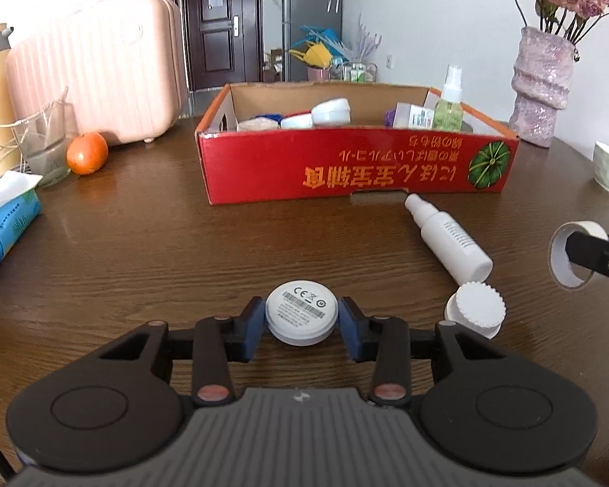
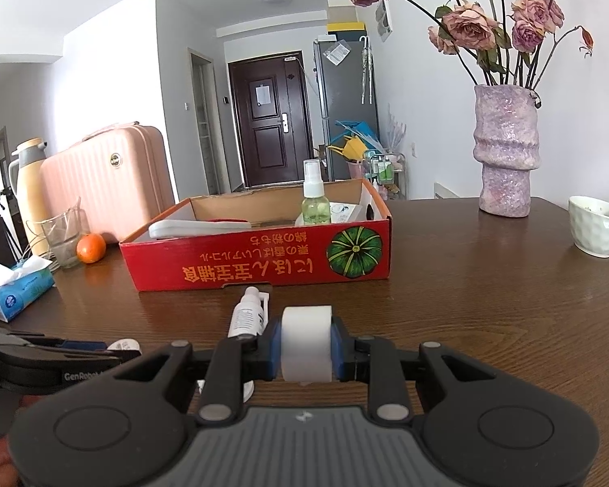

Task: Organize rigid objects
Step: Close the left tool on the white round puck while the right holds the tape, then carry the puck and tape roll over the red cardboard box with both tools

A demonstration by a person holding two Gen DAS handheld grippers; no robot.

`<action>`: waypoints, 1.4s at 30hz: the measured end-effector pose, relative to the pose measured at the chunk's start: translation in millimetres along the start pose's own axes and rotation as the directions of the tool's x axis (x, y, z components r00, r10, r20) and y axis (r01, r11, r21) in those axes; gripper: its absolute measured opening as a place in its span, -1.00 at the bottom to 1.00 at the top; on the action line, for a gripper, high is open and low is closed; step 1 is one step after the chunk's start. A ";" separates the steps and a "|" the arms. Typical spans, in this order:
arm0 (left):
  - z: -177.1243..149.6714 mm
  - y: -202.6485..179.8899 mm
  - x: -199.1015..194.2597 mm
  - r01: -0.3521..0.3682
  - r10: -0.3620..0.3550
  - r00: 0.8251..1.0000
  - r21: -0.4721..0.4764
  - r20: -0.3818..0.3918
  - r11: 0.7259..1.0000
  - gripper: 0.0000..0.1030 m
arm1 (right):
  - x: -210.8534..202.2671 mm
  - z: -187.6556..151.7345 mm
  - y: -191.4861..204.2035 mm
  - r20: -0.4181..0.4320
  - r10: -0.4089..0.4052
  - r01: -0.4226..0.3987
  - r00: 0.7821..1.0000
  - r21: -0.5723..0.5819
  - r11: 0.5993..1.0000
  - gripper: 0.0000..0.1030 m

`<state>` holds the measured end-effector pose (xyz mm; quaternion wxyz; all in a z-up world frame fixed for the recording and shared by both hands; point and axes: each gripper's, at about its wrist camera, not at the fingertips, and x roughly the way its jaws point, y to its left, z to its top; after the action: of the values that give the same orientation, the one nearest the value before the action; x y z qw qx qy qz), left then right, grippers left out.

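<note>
Bottle (image 1: 448, 237) before box (image 1: 357, 166)

You see white round puck (image 1: 301, 315), barcode label up, flat on table near you. White spray bottle (image 1: 448, 239) lies on side, nozzle touching red box (image 1: 357, 166). White ridged-cap jar (image 1: 476, 309) tipped beside bottle's base. White tape roll (image 2: 307, 344) upright, off table.

The brown wooden table (image 1: 150, 243) carries a red box (image 1: 357, 162), white bottle (image 1: 450, 239), orange (image 1: 87, 153) and tissue pack (image 1: 4, 219).
</note>
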<state>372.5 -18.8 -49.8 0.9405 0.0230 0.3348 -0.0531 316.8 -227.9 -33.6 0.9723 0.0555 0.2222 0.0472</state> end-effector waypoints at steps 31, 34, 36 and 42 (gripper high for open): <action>16.4 -8.8 -69.0 0.027 -0.005 0.974 -0.095 0.227 0.995 -0.22 | -20.8 6.6 20.9 0.098 0.066 -0.066 0.993 -0.009 0.998 -0.55; 18.6 -9.7 -72.4 0.031 -0.007 0.972 -0.098 0.235 0.995 -0.22 | -21.2 9.2 23.0 0.105 0.068 -0.067 0.992 -0.011 0.998 -0.55; 20.6 -10.1 -74.4 0.034 -0.009 0.970 -0.099 0.241 0.995 -0.22 | -20.8 11.6 24.1 0.112 0.065 -0.064 0.992 -0.014 0.998 -0.55; 28.8 -11.0 -78.0 0.031 -0.005 0.966 -0.098 0.259 0.995 -0.22 | -16.8 20.9 23.9 0.126 0.055 -0.053 0.991 -0.021 0.998 -0.55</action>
<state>329.3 -25.4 21.7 0.9756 -0.0349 0.2116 -0.0471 309.3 -208.0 -4.6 0.9832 0.0558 0.1582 0.0719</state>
